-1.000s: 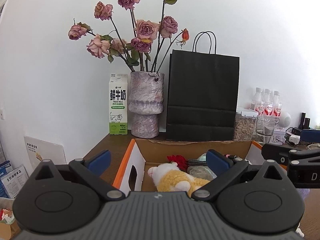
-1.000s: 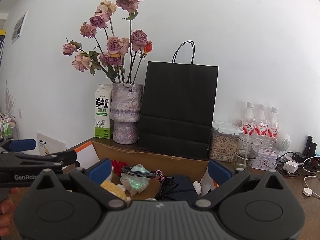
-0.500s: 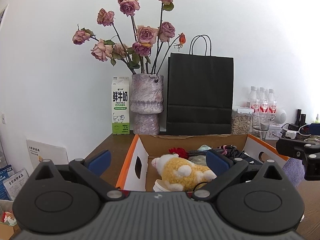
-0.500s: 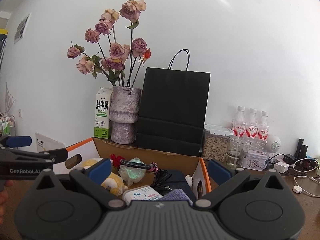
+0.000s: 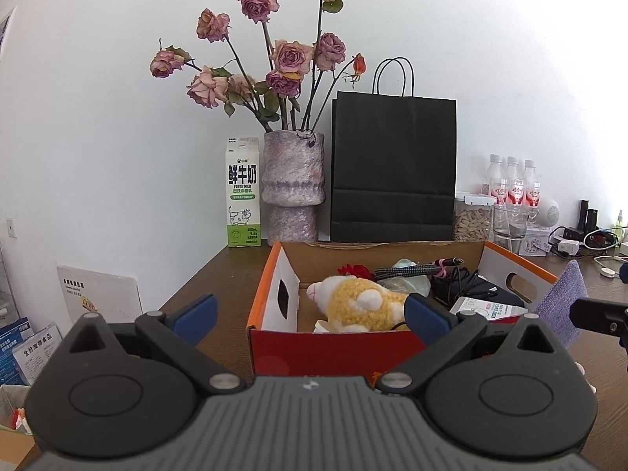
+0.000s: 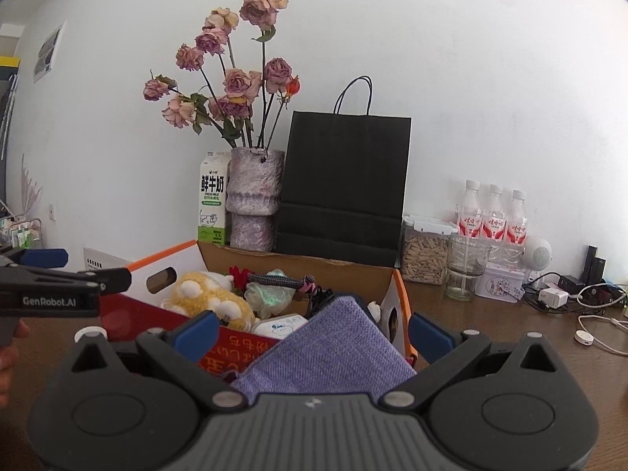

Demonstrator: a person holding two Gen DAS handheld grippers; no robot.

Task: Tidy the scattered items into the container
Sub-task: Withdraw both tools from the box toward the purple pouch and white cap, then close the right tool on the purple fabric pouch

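An orange-rimmed cardboard box stands on the brown table. In it lie a yellow and white plush toy, a braided cable, black cords and a white packet. A purple cloth leans on the box's near right corner. My right gripper is open, with the cloth lying loose between its wide-spread fingers. My left gripper is open and empty in front of the box's left half. A hand holds it.
Behind the box stand a milk carton, a vase of dried roses and a black paper bag. At the back right are a seed jar, a glass, water bottles and tangled chargers.
Both grippers have drawn back from the box, so its red front wall now shows. The purple cloth has come into view at the box's near right corner.
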